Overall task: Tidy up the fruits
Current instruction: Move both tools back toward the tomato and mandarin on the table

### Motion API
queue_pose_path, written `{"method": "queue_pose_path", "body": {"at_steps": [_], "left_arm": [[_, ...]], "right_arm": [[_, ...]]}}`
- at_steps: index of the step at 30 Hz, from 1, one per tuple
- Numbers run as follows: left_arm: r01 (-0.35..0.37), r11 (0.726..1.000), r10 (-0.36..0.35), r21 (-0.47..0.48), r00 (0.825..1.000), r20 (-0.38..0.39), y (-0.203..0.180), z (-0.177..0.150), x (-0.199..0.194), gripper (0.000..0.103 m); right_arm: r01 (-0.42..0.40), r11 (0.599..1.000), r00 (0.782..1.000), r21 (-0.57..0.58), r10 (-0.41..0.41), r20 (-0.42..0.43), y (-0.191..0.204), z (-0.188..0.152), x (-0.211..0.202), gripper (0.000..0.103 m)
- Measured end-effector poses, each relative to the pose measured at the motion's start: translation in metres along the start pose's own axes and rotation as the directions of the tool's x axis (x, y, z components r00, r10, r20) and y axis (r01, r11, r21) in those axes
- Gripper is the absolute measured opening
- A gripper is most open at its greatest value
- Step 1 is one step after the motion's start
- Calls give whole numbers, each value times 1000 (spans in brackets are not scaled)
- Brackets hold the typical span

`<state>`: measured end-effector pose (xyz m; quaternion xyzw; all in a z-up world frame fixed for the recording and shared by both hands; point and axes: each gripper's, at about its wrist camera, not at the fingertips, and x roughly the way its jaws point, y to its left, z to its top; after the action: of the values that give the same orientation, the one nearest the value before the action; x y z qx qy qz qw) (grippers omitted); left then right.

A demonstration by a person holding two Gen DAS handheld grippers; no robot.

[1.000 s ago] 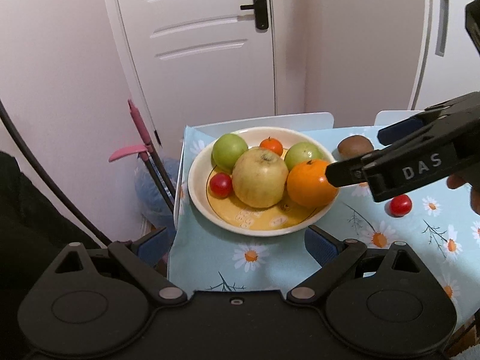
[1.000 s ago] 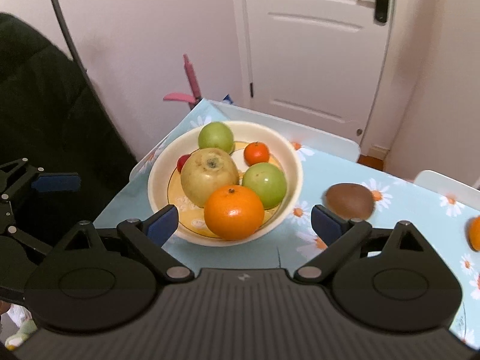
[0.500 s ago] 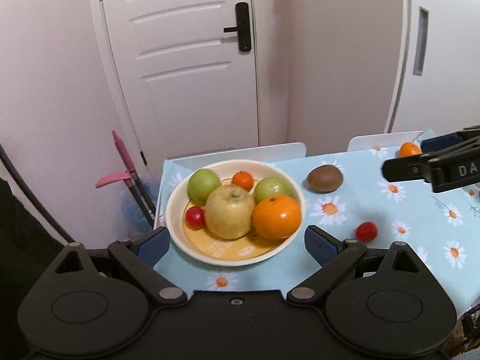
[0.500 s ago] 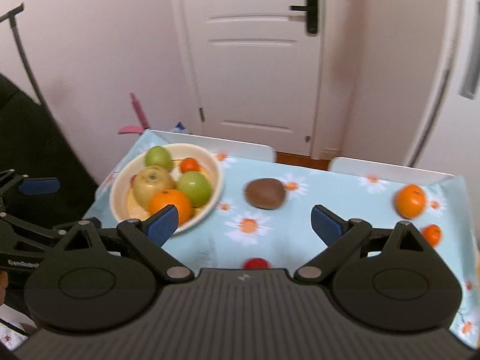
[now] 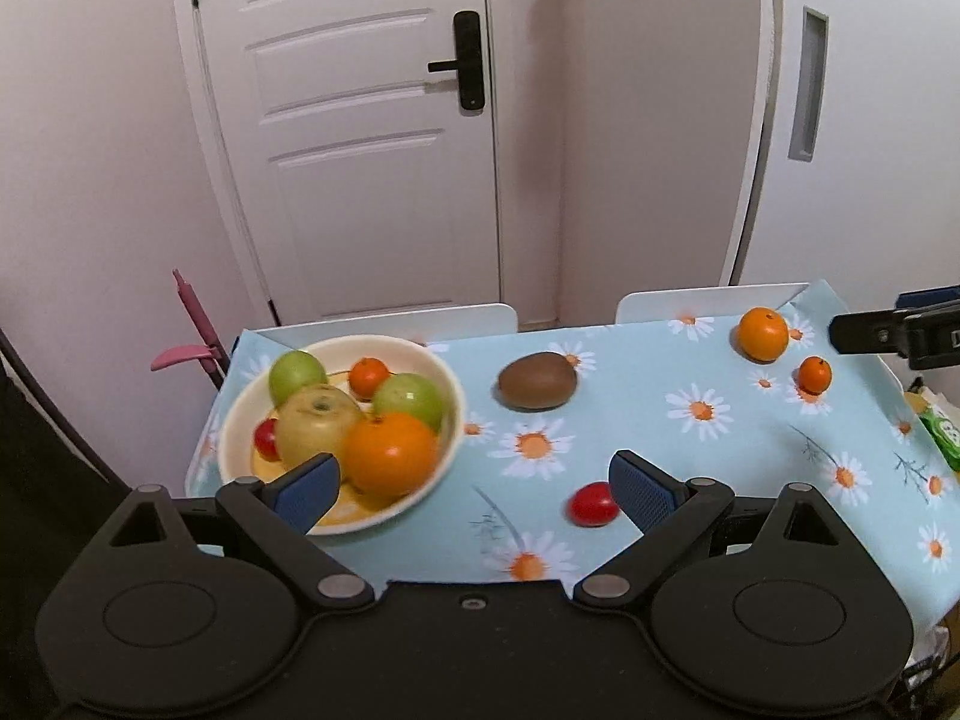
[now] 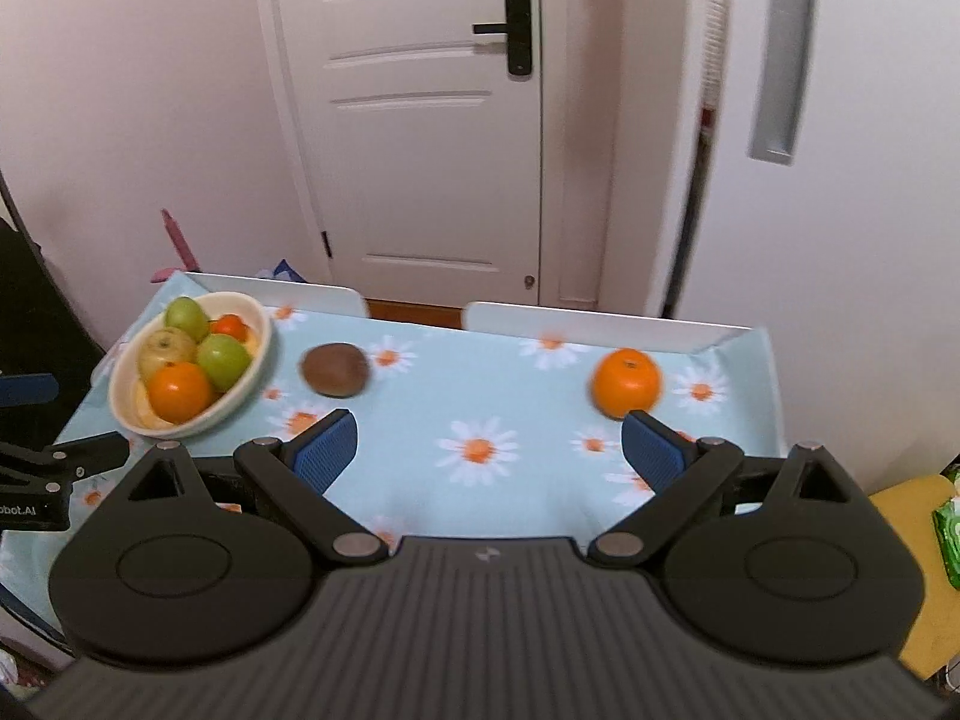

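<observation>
Both the left gripper (image 5: pixel 474 489) and right gripper (image 6: pixel 489 450) are spread and empty. The right gripper faces the loose orange (image 6: pixel 626 383) at its 1 o'clock, probably the next fruit for the bowl (image 6: pixel 240 399).

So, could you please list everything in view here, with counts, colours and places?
Round cream bowl: one, left end of table, holding fruit.
Green apples: two, in bowl.
Yellow-green pear-like fruit: one, bowl centre.
Large oranges: two; one in bowl, one on cloth far right.
Small tangerines: two; one in bowl, one far right.
Red cherry tomatoes: two; one in bowl, one on cloth.
Brown kiwi: one, mid-table.
Daisy-print blue tablecloth: one.
White panelled door: one, behind.
Left gripper: open, empty.
Right gripper: open, empty.
</observation>
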<state>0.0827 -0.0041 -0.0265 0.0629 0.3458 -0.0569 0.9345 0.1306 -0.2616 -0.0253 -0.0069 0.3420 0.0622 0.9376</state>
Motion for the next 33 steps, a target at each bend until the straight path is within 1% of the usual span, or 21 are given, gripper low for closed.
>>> {"method": "queue_pose_path", "body": {"at_steps": [3, 7, 13, 15, 19, 20, 22, 25, 27, 30, 32, 33], "left_arm": [[-19, 999, 18, -27, 1000, -13, -21, 0, 7, 99], [-57, 997, 55, -48, 998, -32, -45, -4, 21, 98], [-92, 993, 87, -76, 994, -62, -74, -13, 49, 95], [-97, 992, 92, -79, 993, -70, -79, -16, 60, 90], [-114, 991, 106, -73, 990, -94, -88, -22, 86, 82], [-114, 991, 107, -72, 989, -101, -89, -23, 92, 76], [-116, 991, 107, -71, 987, -121, -90, -26, 104, 71], [-120, 990, 109, -76, 984, -139, -90, -31, 118, 68], [-123, 989, 110, -81, 982, -152, -88, -33, 125, 64], [-123, 988, 107, -89, 980, -165, -86, -37, 133, 62], [-117, 988, 100, -97, 982, -163, -85, -39, 136, 61], [-111, 988, 93, -104, 983, -160, -84, -38, 136, 55]], "right_arm": [[0, 1000, 1000, -18, 0, -6, -24, -1, 5, 103], [-29, 999, 999, -20, 28, -27, -58, -5, 21, 103], [-33, 998, 998, -49, 30, -58, -88, -14, 56, 103], [-34, 998, 997, -55, 31, -68, -96, -18, 69, 103], [-40, 998, 995, -52, 35, -93, -108, -26, 92, 103], [-42, 998, 994, -53, 37, -98, -110, -28, 97, 103], [-44, 997, 994, -56, 38, -105, -112, -31, 105, 103], [-47, 997, 993, -59, 40, -113, -114, -34, 114, 103], [-48, 997, 992, -61, 40, -118, -115, -35, 120, 103], [-55, 997, 989, -60, 46, -138, -115, -37, 128, 97], [-53, 997, 988, -61, 44, -145, -115, -38, 132, 96], [-52, 997, 988, -63, 42, -147, -115, -39, 134, 95]]}}
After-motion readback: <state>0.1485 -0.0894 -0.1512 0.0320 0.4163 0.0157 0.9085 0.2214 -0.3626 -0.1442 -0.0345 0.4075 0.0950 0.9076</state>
